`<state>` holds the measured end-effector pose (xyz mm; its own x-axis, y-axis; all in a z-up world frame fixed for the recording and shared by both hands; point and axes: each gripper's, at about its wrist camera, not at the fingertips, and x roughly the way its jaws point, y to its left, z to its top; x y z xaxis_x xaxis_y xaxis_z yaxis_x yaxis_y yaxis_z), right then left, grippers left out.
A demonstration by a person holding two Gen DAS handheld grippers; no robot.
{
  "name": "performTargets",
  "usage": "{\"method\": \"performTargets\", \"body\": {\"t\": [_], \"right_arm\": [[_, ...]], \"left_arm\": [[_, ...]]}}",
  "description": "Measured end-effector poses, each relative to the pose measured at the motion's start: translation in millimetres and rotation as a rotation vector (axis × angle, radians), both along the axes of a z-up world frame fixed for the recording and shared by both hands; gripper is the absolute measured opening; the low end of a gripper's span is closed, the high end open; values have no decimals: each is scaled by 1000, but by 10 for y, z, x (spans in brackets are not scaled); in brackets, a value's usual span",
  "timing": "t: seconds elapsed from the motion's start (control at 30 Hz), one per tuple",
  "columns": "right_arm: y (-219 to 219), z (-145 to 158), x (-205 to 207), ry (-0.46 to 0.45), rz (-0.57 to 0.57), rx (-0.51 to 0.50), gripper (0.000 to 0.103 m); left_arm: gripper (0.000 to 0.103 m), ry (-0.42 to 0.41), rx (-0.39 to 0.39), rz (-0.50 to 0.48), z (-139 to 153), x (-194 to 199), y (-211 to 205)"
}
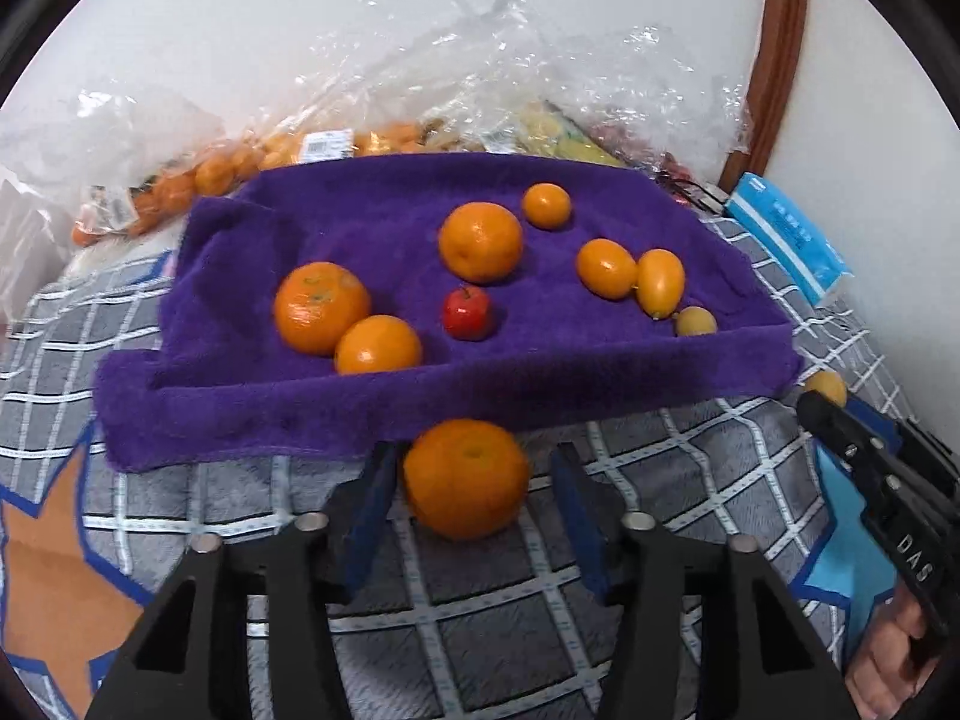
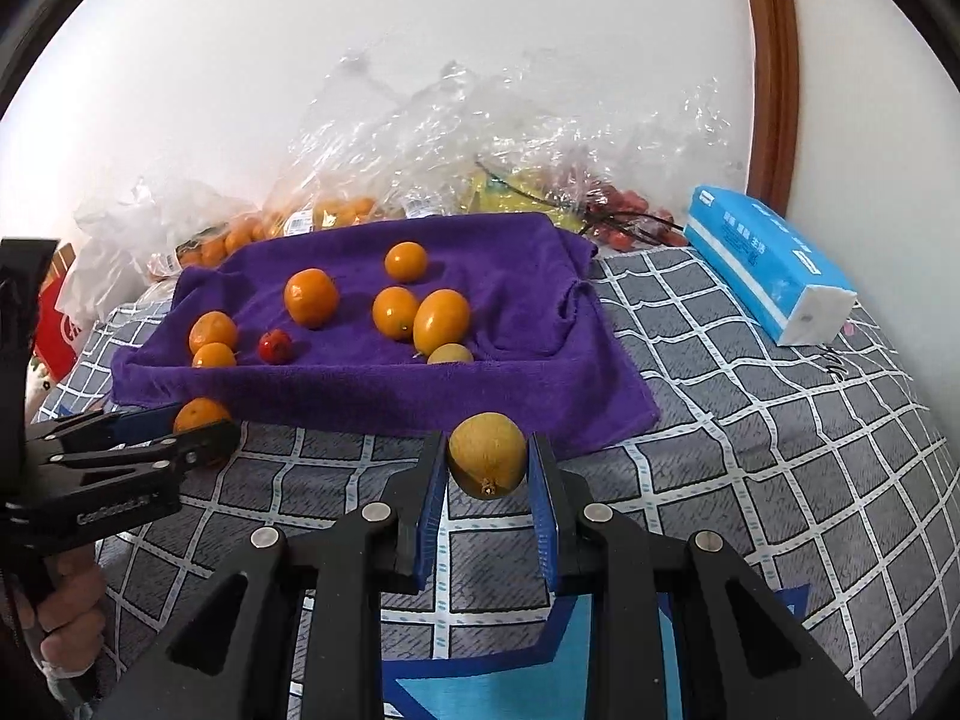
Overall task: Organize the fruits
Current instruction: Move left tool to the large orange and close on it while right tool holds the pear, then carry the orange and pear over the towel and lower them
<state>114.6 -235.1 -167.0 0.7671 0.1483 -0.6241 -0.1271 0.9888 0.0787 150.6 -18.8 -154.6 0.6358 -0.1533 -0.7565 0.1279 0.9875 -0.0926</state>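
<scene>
A purple towel [image 1: 252, 414] [image 2: 540, 360] lies on the checked bedding and carries several oranges, smaller oval orange fruits and one small red fruit [image 1: 467, 312] [image 2: 275, 346]. Just in front of the towel's near edge, an orange [image 1: 465, 477] [image 2: 201, 413] sits between the fingers of my left gripper [image 1: 474, 462]. Bedding shows through a gap at the right pad, so this gripper is open. My right gripper [image 2: 487, 450] is shut on a small yellow-brown fruit [image 2: 487, 462] [image 1: 828, 387] and holds it above the bedding near the towel's front right corner.
Clear plastic bags [image 2: 456, 138] with more fruit are heaped along the white wall behind the towel. A blue tissue pack [image 2: 762, 264] [image 1: 786, 240] lies at the right, beside a wooden frame [image 2: 774, 60]. A hand [image 2: 66, 618] holds the left gripper's handle.
</scene>
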Motion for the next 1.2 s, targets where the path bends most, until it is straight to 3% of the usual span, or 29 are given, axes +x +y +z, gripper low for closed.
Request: {"method": "performTargets", "body": {"t": [0.2, 0.57, 0.87, 1.0, 1.2], "right_arm": [[41, 3, -17, -10, 18, -7, 27], [108, 0, -21, -14, 75, 18, 27], [138, 9, -22, -10, 76, 28, 27], [182, 125, 2, 12, 77, 39, 27], [377, 411, 261, -14, 117, 25, 27]], "left_arm": [[40, -39, -75, -70, 9, -105, 17], [40, -55, -188, -1, 38, -186, 274], [40, -79, -178, 8, 118, -292, 331], [40, -94, -169, 23, 307, -334, 425], [40, -75, -156, 102, 552, -14, 667]]}}
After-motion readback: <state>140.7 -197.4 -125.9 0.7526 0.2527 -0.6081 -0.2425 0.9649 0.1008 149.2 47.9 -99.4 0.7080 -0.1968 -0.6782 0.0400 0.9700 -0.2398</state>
